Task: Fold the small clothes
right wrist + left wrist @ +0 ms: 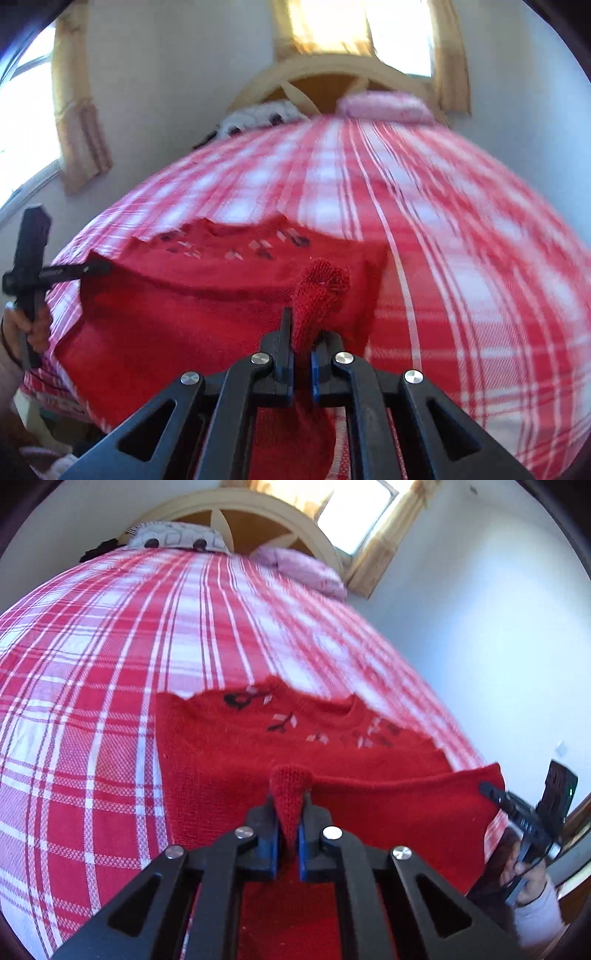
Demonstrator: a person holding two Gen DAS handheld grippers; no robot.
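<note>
A small red knitted sweater (258,746) with black and pale motifs near its neck lies on a red-and-white plaid bedspread (110,646). My left gripper (290,805) is shut on a bunched corner of the sweater's near edge and lifts it. In the right wrist view my right gripper (303,332) is shut on the sweater's (207,291) other near corner. The near edge hangs raised between the two grippers. Each gripper also shows in the other's view, the right one (491,790) and the left one (99,267), clamped on the cloth.
The plaid bedspread (461,258) covers a wide bed. A patterned white pillow (173,537) and a pink pillow (303,568) lie at a curved wooden headboard (258,509). Windows with yellow curtains sit behind. White walls flank the bed.
</note>
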